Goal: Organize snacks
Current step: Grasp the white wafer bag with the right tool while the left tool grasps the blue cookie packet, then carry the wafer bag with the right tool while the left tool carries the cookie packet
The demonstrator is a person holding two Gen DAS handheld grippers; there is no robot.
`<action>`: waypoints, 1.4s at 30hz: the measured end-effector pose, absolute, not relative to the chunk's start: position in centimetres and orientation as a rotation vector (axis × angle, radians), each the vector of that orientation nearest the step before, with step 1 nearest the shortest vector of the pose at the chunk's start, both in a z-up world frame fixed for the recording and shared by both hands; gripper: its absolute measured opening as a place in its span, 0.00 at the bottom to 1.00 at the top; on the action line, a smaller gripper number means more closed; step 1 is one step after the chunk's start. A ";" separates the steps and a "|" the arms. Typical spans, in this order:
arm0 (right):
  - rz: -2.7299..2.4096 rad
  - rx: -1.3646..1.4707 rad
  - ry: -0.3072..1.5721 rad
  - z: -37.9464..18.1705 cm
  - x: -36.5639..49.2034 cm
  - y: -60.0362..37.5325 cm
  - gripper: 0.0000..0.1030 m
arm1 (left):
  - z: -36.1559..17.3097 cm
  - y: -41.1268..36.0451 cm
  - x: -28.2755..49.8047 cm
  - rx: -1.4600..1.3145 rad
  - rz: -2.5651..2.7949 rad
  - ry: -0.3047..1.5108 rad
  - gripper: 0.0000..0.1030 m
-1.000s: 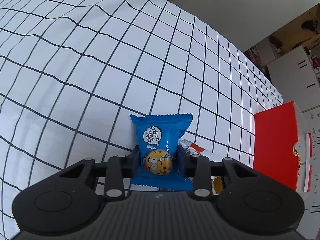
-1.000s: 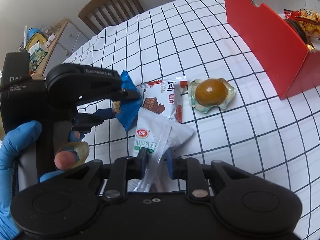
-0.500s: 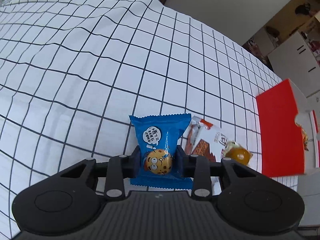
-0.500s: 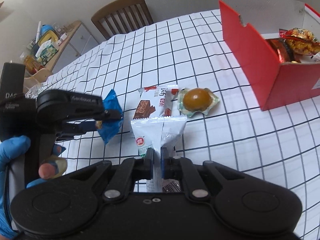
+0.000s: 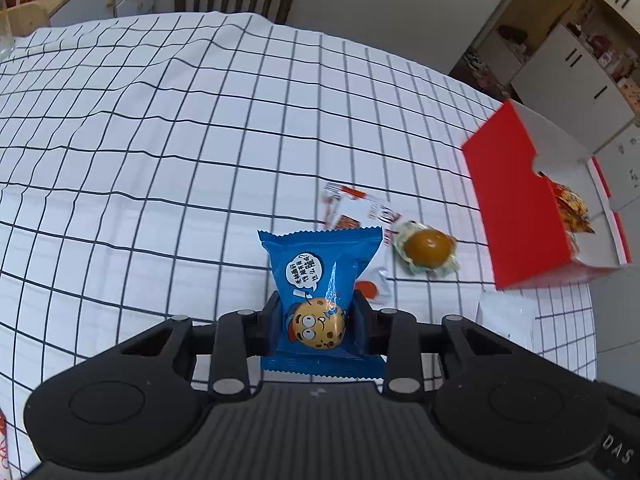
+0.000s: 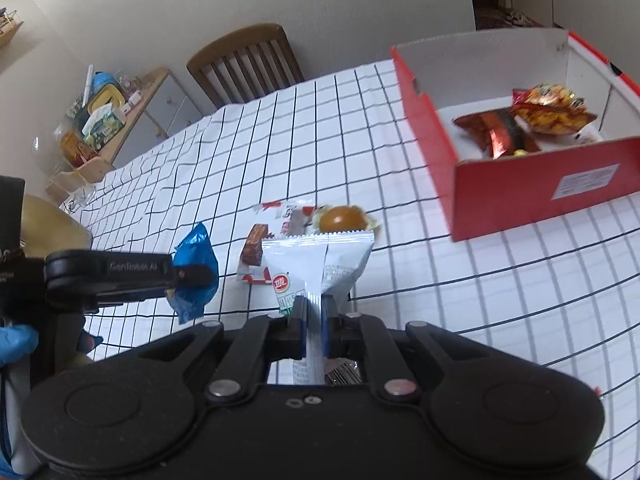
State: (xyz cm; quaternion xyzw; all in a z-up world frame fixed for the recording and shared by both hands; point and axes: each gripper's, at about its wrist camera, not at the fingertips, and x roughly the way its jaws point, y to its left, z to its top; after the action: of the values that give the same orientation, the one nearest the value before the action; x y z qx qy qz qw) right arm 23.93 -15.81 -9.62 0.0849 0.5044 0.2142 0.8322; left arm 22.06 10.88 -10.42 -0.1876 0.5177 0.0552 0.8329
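**Desk:** What do the 2 grippers have hold of?

**Photographer:** The left gripper (image 5: 316, 322) has its fingers (image 5: 270, 318) pressed against both sides of a blue cookie packet (image 5: 318, 276), which stands upright between them above the gridded white cloth covering the surface (image 5: 160, 140). The right gripper (image 6: 314, 322) has its fingers (image 6: 298, 320) nearly together, pinching the seam of a white snack packet (image 6: 320, 264) held clear of the cloth.

**Desk:** And what lies loose?

**Photographer:** 2 snacks rest on the cloth beyond the grippers. A white-and-red wafer packet (image 6: 276, 240) lies flat, and just to its right, touching it or nearly so, sits a round amber sweet in clear wrap (image 6: 344, 218).

**Desk:** Where is the box?

**Photographer:** The open red box (image 6: 500, 196) stands at the right of the surface, apart from the loose snacks. Inside, against its white lining, lie a dark red packet (image 6: 496, 132) and an orange-patterned packet (image 6: 552, 110), overlapping.

**Desk:** Is the person visible?

**Photographer:** Only a hand in a blue glove (image 6: 16, 342) at the left edge of the right wrist view, gripping the left tool's handle.

**Desk:** Background?

**Photographer:** A wooden chair (image 6: 248, 64) stands at the far edge of the surface, and a cluttered wooden sideboard (image 6: 120, 112) stands to the far left.
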 end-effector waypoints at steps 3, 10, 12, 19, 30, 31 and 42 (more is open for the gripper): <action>0.454 0.181 1.052 -8.8 23.8 -17.4 0.05 | -9.4 9.4 21.6 -0.384 0.100 1.092 0.33; 0.446 0.171 0.999 -7.0 23.8 -21.4 0.05 | -7.2 5.6 21.0 -0.363 0.059 1.083 0.32; 0.441 0.176 0.995 -6.6 24.0 -22.5 0.05 | -6.6 4.4 21.0 -0.355 0.046 1.079 0.33; 0.435 0.168 0.965 -4.9 24.5 -25.8 0.05 | -4.4 0.3 21.1 -0.339 0.008 1.051 0.33; 0.412 0.153 0.890 -2.5 27.2 -31.4 0.05 | -1.8 -5.4 22.9 -0.325 -0.024 1.004 0.33; 0.411 0.150 0.884 -2.4 27.5 -31.8 0.05 | -1.6 -5.9 23.1 -0.323 -0.024 1.001 0.33; 0.407 0.121 0.829 -1.1 31.4 -35.1 0.05 | 0.3 -10.5 26.6 -0.259 -0.002 0.947 0.33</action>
State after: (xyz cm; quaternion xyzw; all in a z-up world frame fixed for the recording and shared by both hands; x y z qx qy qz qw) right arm 31.43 -35.08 -1.13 0.0581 0.3998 0.1964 0.8934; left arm 26.60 -10.45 0.25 -0.1242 0.4547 -0.0010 0.8819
